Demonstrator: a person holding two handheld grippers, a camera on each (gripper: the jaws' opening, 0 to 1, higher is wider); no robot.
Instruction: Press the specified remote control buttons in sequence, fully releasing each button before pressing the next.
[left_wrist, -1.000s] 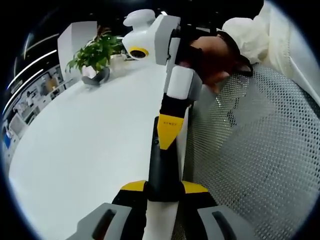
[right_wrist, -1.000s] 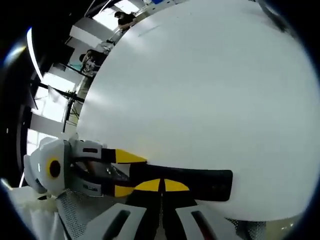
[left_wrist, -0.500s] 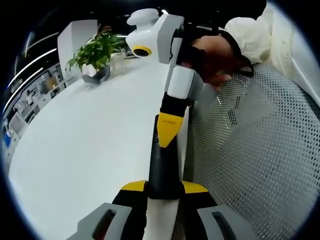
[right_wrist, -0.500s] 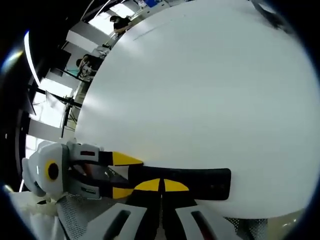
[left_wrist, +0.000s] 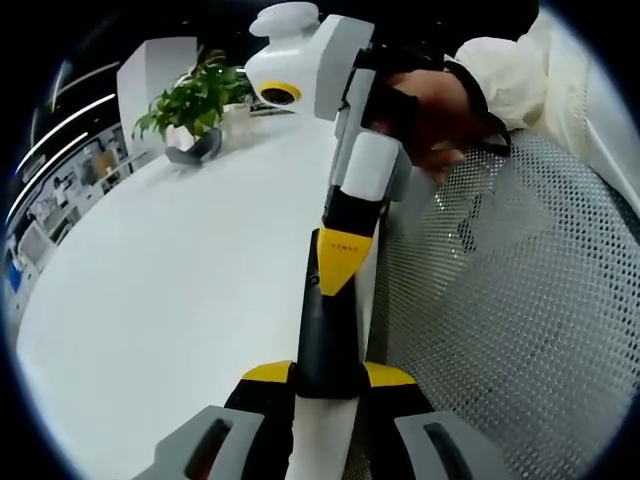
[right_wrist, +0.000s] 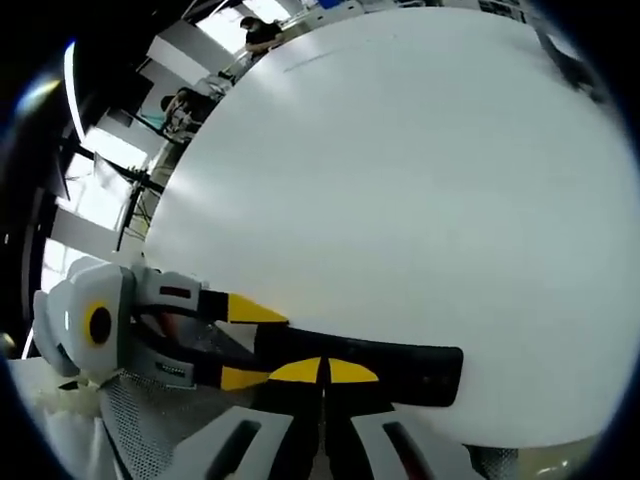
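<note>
Two sets of tongs meet on one slim black remote control (left_wrist: 325, 335), which lies along the near edge of the white bench (left_wrist: 180, 290). The left tongs (left_wrist: 325, 378) pinch its near end between their yellow tips. The right tongs (right_wrist: 322, 372) are pressed together, tips touching, and rest on top of the remote's dark face. It looks a light, rigid, smooth plastic bar, likely to skid on the glossy bench, so I'd judge holding one end and pressing from above sensible. A potted plant (left_wrist: 190, 108) stands well apart.
</note>
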